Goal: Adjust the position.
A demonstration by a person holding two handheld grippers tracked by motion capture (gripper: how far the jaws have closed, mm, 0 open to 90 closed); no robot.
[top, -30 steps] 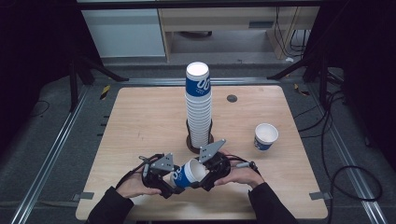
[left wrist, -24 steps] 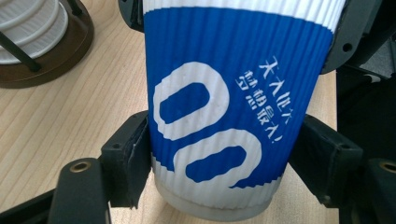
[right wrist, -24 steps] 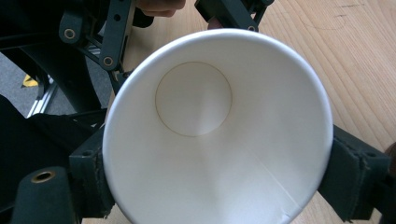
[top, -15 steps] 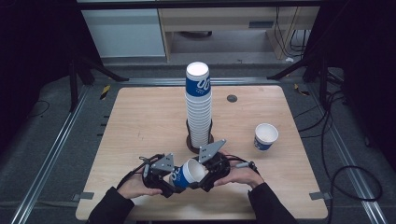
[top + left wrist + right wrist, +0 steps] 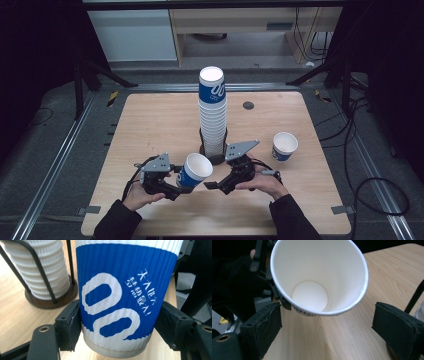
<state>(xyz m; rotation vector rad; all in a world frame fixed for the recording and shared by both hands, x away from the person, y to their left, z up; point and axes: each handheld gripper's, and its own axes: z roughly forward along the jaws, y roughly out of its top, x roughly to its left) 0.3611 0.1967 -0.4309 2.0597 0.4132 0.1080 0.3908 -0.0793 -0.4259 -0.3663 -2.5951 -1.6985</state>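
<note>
A blue-and-white ribbed paper cup point(image 5: 194, 170) is tilted with its open mouth toward the right. My left gripper point(image 5: 181, 188) is shut on its lower body, the cup point(image 5: 122, 297) pressed between both pads. My right gripper point(image 5: 210, 185) is open just off the cup's mouth. In the right gripper view I look into the empty cup point(image 5: 319, 277), with my right gripper point(image 5: 332, 325) standing on either side below the rim and not touching it. A tall stack of cups point(image 5: 212, 112) stands in a wire holder point(image 5: 216, 158) at the table's middle.
A single upright cup point(image 5: 284, 146) stands on the table point(image 5: 150, 125) to the right. The holder's round base and the stack point(image 5: 42, 267) are close behind the held cup. A small dark disc point(image 5: 248, 105) lies near the far edge.
The held cup has shifted a little left and up with the left gripper. The right gripper has drawn back slightly from its rim.
</note>
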